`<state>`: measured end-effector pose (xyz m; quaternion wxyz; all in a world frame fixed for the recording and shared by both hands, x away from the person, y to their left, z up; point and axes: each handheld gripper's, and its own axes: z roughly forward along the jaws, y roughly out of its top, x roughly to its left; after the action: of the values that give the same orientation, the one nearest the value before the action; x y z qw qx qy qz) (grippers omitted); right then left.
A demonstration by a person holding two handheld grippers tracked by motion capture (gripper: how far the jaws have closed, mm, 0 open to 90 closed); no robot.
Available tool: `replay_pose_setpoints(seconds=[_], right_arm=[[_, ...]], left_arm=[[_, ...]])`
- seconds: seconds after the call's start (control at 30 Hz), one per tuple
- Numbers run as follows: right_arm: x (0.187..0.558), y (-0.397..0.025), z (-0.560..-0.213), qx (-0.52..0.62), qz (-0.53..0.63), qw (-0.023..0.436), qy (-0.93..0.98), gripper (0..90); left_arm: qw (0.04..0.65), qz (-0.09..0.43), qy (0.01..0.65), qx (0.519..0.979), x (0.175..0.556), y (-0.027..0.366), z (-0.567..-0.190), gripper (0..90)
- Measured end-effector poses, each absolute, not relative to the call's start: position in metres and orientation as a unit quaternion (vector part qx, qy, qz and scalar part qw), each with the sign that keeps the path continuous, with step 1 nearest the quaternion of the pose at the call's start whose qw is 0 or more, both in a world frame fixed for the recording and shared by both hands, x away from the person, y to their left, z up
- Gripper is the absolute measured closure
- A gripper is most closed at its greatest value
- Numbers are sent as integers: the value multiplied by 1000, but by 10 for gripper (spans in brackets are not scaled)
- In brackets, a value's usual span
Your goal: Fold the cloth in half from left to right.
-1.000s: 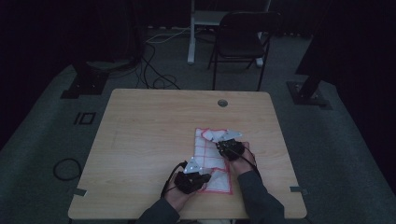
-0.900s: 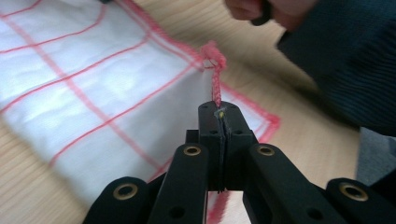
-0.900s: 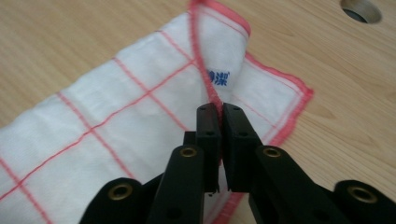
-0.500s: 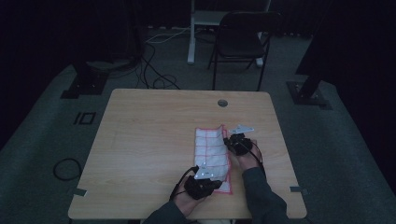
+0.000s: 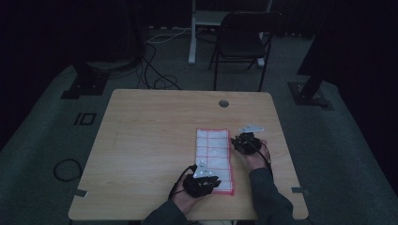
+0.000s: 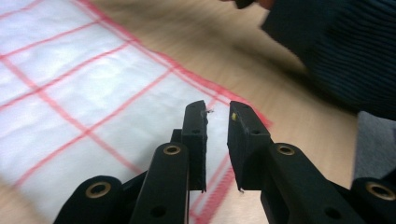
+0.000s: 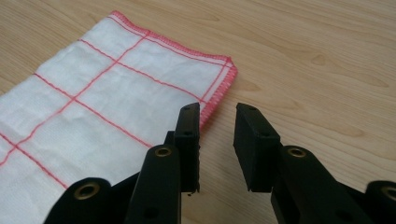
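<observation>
High view: cloth (image 5: 214, 159) lies folded in a narrow strip on the table (image 5: 141, 140); left gripper (image 5: 206, 180) at the cloth's near corner, right gripper (image 5: 241, 140) beside its right edge.

Left gripper view: jaws slightly apart above the cloth's (image 6: 84, 93) corner, holding nothing.

Right gripper view: jaws apart by the red hem (image 7: 212, 100), apparently placed to pinch it.
</observation>
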<state>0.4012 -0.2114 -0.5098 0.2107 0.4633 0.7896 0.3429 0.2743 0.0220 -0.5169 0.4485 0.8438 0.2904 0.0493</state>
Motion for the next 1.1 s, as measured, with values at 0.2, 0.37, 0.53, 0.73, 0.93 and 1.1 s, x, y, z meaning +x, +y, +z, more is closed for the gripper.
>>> replay_pose_setpoints(seconds=[0.2,0.37,0.53,0.73,0.93,1.1], right_arm=[[398,-214,-511,463,344,209,790,698],[395,-214,-513,464,346,206,789,690],[393,-216,-516,466,348,204,788,689],[392,-219,-516,466,347,203,788,685],[390,-217,-515,462,348,202,790,682],[389,-218,-514,464,350,201,789,678]], left_arm=[[445,69,305,839,284,32,-516,772],[441,83,315,836,292,41,-514,764],[437,97,327,832,301,51,-513,760],[436,111,341,826,310,61,-511,760],[437,121,351,819,318,70,-509,760],[436,129,360,815,324,78,-508,760]])
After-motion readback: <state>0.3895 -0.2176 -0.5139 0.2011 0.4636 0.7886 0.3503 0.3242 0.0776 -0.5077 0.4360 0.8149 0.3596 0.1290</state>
